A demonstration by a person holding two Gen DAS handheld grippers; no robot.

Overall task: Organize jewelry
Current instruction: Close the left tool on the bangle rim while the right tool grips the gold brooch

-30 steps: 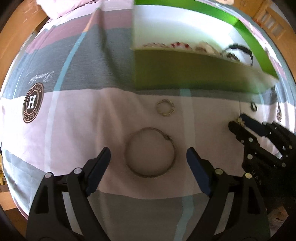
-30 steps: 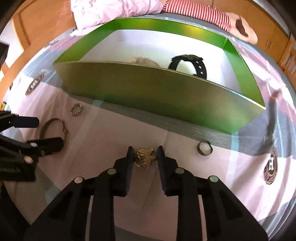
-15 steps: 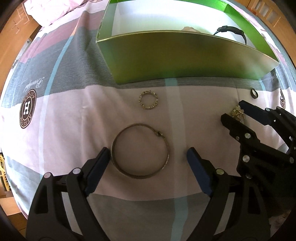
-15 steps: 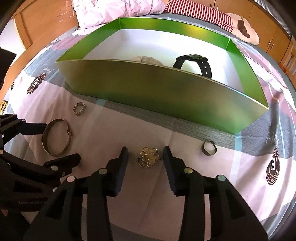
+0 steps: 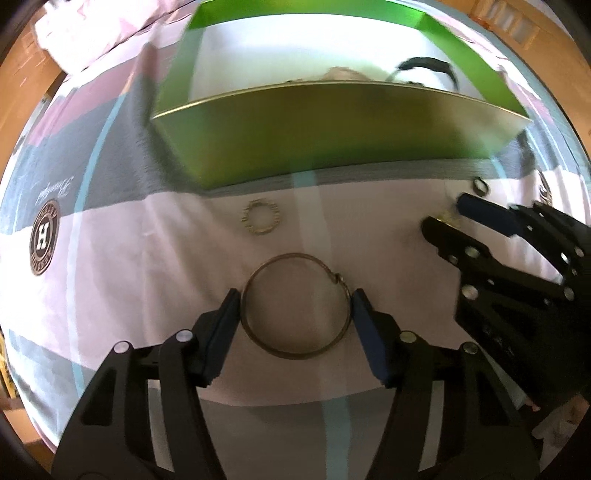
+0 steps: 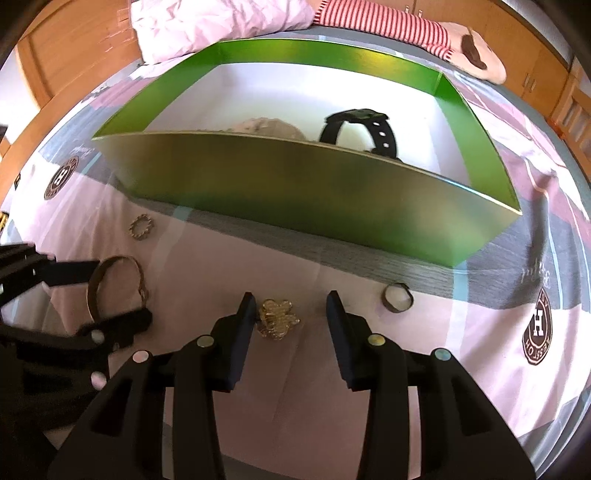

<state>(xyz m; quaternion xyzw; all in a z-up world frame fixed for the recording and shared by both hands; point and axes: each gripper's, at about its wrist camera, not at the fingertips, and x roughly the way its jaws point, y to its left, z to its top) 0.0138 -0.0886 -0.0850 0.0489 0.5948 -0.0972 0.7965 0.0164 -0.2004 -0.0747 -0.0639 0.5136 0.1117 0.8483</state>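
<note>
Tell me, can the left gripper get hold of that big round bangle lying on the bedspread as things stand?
Probably yes. The left gripper has been closing, and its pads sit on either side of the bangle, about at its rim. Nothing lies between them. The right gripper stays off beside it, over the gold brooch.

Green box (image 6: 280, 184) near wall hiding the lower black watch (image 6: 360, 129), pale heap (image 6: 266, 127) inside unreadable, far-right small ring (image 5: 480, 185) blurred

A bright green box (image 6: 295, 192) with a white inside holds a black watch (image 6: 364, 129), while the bedsheet (image 6: 369, 369) shows pink, grey and pale blue bands with brown round H badges, a gold brooch (image 6: 277, 317) and a red-and-white striped sleeve (image 6: 384, 26) at 12 o'clock.
</note>
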